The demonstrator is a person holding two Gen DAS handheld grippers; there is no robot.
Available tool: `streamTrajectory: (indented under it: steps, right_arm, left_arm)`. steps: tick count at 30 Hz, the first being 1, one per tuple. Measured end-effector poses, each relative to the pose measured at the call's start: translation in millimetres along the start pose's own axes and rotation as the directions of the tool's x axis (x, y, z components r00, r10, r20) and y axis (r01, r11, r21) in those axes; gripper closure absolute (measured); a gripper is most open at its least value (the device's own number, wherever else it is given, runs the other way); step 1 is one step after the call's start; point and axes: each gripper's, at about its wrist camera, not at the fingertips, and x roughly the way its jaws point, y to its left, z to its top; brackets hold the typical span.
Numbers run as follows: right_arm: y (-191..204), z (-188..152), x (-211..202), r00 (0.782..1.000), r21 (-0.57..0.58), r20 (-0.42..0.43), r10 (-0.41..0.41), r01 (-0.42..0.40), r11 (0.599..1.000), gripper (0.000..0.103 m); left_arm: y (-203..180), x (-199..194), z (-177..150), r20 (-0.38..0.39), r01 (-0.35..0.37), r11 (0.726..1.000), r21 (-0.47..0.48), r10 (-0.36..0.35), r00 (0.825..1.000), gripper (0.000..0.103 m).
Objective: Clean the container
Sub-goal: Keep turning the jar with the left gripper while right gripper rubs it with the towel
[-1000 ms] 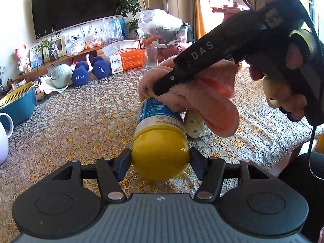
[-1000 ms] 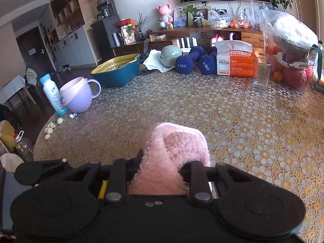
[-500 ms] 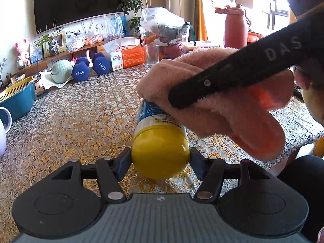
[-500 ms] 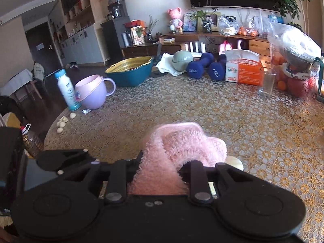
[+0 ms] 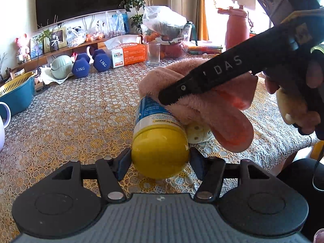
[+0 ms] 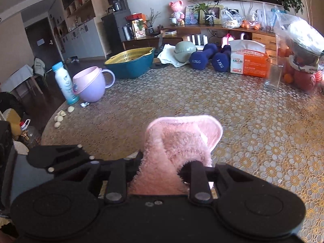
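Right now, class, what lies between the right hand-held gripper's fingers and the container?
The pink cloth: clamped in the right hand-held gripper, it presses on the yellow-lidded container. The left wrist view shows this.

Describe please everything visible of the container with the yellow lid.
The container is a round jar, apparently plastic, with a glossy yellow lid and a blue and white printed label. It lies tilted, lid toward the camera, clamped at the lid between the left gripper fingers above the lace tablecloth. The pink fluffy cloth, held by the right gripper, presses on its far end.

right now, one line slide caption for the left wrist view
Left gripper clamps a yellow-lidded container while pink cloth wipes it.
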Motion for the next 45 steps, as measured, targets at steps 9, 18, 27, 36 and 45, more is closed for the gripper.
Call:
streamTrajectory:
  steps: [9,18,27,36,45]
  right_arm:
    - [-23.7,5.9,6.1,0.995,0.078,0.029,-0.090,0.088,0.993,0.078]
    - [8.7,-4.3,-19.2,0.998,-0.034,0.002,0.061,-0.061,0.998,0.079]
    - [4.2,1.1,5.5,0.999,-0.025,-0.018,-0.027,0.027,0.999,0.079]
    - [-5.3,4.9,19.9,0.988,-0.037,-0.010,-0.155,0.154,0.987,0.079]
    - [-6.3,7.2,-19.2,0.998,0.003,0.050,-0.031,0.031,1.000,0.079]
  left_arm:
    - [10.0,-0.2,4.5,-0.021,0.028,0.997,-0.076,-0.030,0.999,0.042]
    - [20.8,2.8,5.7,-0.034,0.067,0.986,-0.150,-0.073,0.997,0.042]
    - [18.0,2.6,4.5,-0.027,0.037,0.992,-0.122,-0.041,0.999,0.042]
    - [14.0,3.2,0.6,-0.016,-0.004,0.998,-0.065,0.003,1.000,0.041]
    - [20.3,2.2,2.5,-0.026,0.025,0.992,-0.124,-0.028,0.999,0.041]
